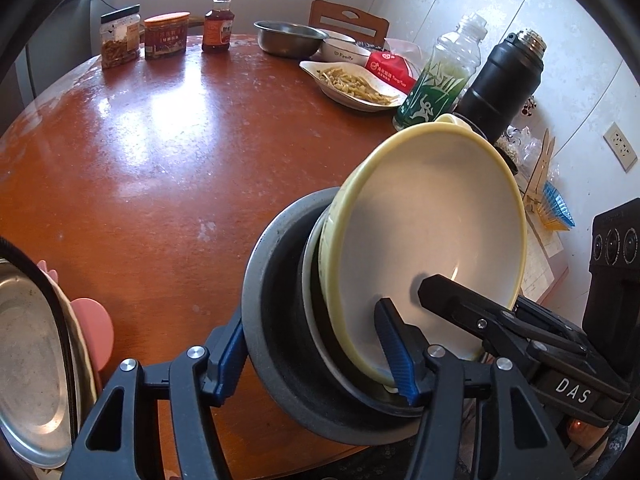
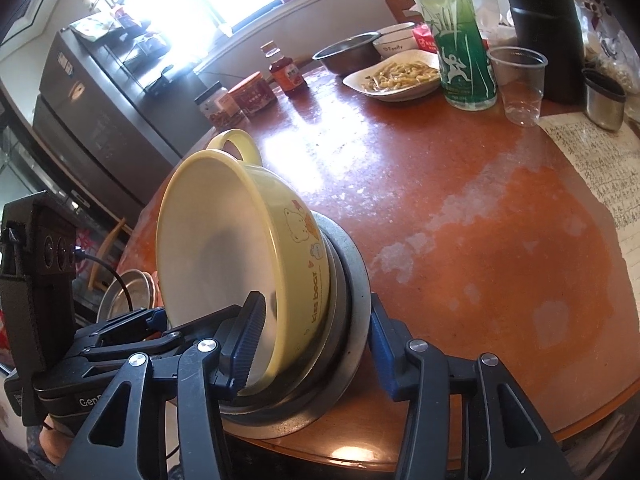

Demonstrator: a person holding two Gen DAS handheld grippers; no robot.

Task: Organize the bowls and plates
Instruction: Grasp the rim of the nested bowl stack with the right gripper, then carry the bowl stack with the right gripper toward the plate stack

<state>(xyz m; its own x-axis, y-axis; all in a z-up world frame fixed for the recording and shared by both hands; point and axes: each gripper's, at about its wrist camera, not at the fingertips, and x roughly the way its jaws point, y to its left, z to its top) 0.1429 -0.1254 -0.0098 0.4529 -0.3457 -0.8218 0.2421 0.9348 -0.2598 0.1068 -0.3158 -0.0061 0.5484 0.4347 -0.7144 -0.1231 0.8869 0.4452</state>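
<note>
Gripping a tilted stack of nested bowls at the tabletop (image 2: 460,184) edge.
The yellow bowl (image 2: 240,240), printed with a bear and fitted with a loop handle, sits innermost in the grey bowl (image 1: 272,320). Both the left gripper (image 1: 320,354) and right gripper (image 2: 316,344) have jaws clenched across the stack's rims, approaching low from opposite sides.

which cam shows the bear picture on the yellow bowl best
The right wrist view. It faces the yellow bowl from its outer side, so the bear drawing and the lettering below show plainly. The left wrist view looks into the bowl's pale inside and shows nothing of the picture.
</note>
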